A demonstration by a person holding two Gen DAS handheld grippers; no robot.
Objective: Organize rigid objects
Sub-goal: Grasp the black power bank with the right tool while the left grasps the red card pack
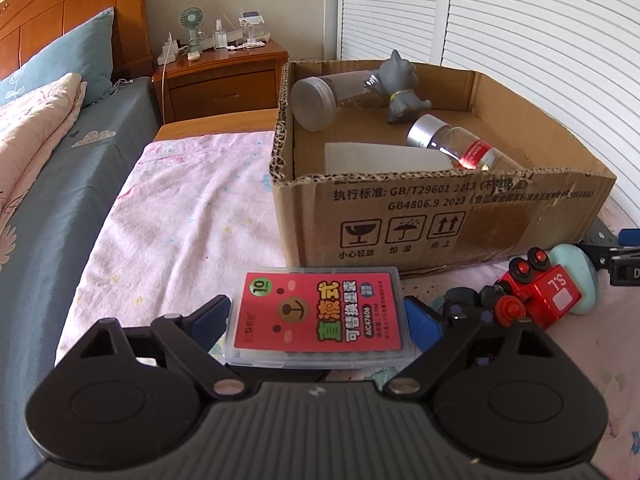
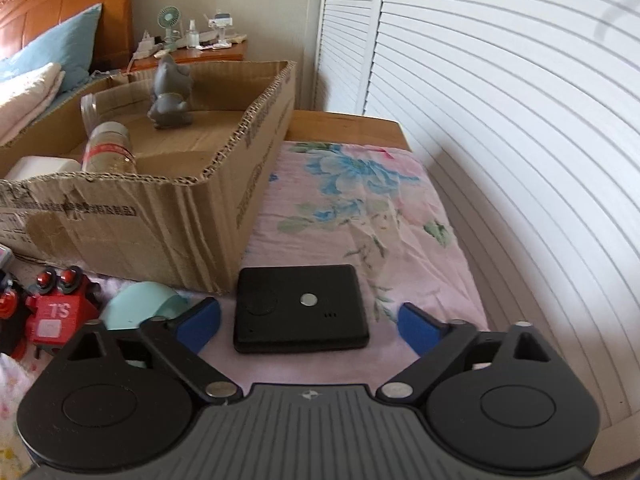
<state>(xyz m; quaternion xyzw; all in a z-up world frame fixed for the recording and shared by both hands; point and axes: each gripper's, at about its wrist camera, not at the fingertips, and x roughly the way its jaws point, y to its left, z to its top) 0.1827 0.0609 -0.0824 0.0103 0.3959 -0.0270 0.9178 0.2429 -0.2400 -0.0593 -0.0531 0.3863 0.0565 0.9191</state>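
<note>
Your left gripper (image 1: 316,320) sat open around the flat clear plastic case (image 1: 320,316) on the bed, your right gripper (image 2: 308,322) open around the smooth black box (image 2: 300,308), cardboard box (image 1: 440,216) just behind.

I see a wooden headboard (image 1: 68,12) upper left, a cluttered wooden nightstand (image 1: 224,80) beside it, white louvred doors (image 1: 520,32) filling the right, daylight on the pink floral bedsheet (image 1: 180,220).
</note>
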